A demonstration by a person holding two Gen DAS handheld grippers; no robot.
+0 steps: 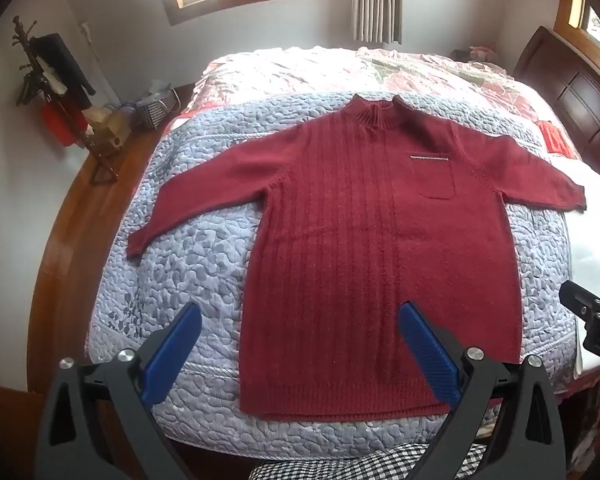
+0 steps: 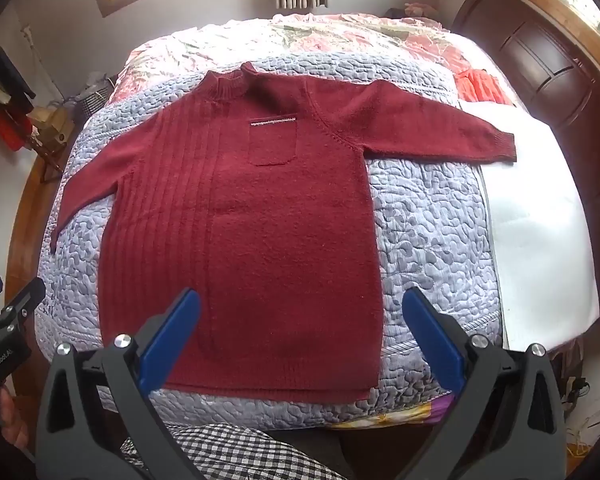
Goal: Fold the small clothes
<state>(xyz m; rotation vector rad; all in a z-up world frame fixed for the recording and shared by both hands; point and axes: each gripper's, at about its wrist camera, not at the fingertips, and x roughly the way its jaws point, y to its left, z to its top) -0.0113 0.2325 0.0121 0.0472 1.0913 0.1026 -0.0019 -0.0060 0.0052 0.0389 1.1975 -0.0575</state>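
One readable mark: white lettering on the left gripper's black body

Down at the lower left edge of the right wrist view, the left gripper [image 2: 4, 308] pokes in, and along its black housing runs small white print that reads roughly "GenRobot.AI", the last letters soft and hard to be sure of. Beside the red sweater's [image 1: 364, 248] right sleeve, a red cloth [image 1: 556, 140] shows pale marks, too blurred to read as characters. Nothing else carries legible text
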